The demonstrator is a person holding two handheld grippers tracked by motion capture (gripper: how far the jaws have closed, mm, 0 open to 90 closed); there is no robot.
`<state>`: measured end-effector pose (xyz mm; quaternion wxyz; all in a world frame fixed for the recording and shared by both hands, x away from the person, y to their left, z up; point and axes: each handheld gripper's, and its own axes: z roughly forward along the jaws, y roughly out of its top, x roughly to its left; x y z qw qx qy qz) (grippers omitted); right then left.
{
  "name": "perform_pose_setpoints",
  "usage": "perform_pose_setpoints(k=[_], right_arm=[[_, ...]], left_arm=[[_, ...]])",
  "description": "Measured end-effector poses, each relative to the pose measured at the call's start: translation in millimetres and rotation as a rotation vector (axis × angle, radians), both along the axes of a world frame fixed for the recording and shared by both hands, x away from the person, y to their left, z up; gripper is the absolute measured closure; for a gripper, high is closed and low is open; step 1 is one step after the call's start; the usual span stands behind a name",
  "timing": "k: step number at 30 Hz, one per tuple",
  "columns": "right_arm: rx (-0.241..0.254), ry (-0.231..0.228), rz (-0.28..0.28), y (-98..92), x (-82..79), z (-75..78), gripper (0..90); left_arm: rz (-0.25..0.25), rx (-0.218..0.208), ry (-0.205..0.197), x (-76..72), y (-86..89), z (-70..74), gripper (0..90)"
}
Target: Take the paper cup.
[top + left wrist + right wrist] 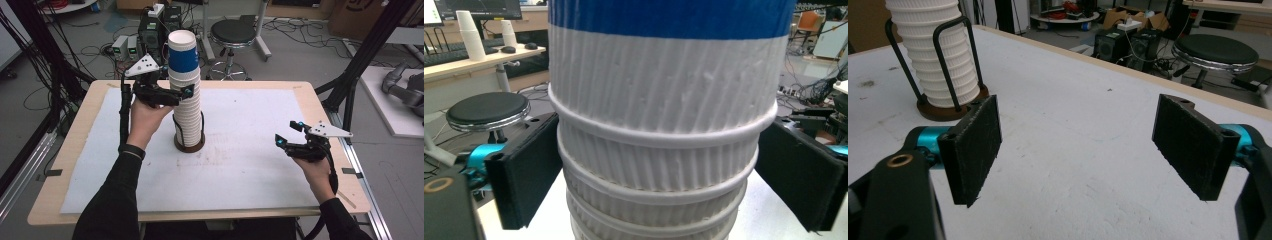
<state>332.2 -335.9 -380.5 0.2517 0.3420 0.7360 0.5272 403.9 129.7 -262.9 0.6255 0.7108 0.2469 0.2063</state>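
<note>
The stack of paper cups (186, 95) stands upright in a dark round holder (189, 145) with wire uprights, a little toward the left edge of the counter (260, 170) and nearer its far edge than its near one. Its long axis runs straight up, so any cup has to leave it by a vertical lift. The left hand-held gripper (177, 95) is the one in position: it comes in level from the left side of the stack, high up, just below the blue cup (183, 52) that tops the pile. In the left gripper view the ribbed white cups (664, 150) sit squarely between the two black pads (526, 170), which flank the rolled rims on either side; whether they already press on the cup wall I cannot tell, since a narrow gap seems to remain on the right. I judge it released but set around the stack, about to clamp. The right hand-held gripper (289, 134) rests well apart, near the right edge of the counter, jaws spread with nothing between them, looking across bare counter toward the holder. The left hand is therefore the nearer by far. A pull sideways would likely tip the whole column against the wire uprights.
</note>
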Motion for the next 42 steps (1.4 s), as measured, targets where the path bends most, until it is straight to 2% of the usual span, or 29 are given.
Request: perform_pose_setpoints(k=[9,19,23,25,26,28,32,34,40,42], right_arm=[[0.01,-0.016,0.003,4.3,-0.1,4.7,20.2],[0.041,-0.06,0.062,20.0,0.1,30.7,20.2],[0.052,-0.072,0.09,24.9,3.6,39.6,26.9],[0.062,-0.086,0.116,31.5,7.0,50.8,27.1],[0.062,-0.086,0.116,31.5,7.0,50.8,27.1],[0.083,-0.089,0.143,39.0,12.8,64.3,27.0],[0.097,-0.095,0.162,45.3,17.7,76.5,27.0],[0.115,-0.11,0.186,52.7,24.3,90.1,27.1],[0.161,-0.108,0.229,70.2,40.3,118.9,27.1],[0.167,-0.109,0.233,73.7,42.2,123.4,27.1]], left_arm=[[-0.004,-0.008,-0.002,0.2,1.9,-0.8,11.7],[-0.004,-0.015,-0.004,0.0,1.7,-1.6,11.8],[-0.003,-0.014,-0.004,0.1,1.7,-1.6,11.8],[-0.003,-0.016,-0.004,0.3,1.7,-1.7,11.8],[-0.003,-0.016,-0.004,0.3,1.7,-1.7,11.8],[-0.004,-0.014,-0.005,0.4,1.6,-1.6,11.8],[-0.002,-0.014,-0.003,0.3,1.5,-1.5,11.8],[-0.002,-0.013,-0.002,0.5,1.2,-1.2,11.8],[-0.003,-0.014,0.0,0.8,1.2,-1.1,11.8],[-0.003,-0.014,0.0,0.9,1.2,-1.1,11.8]])
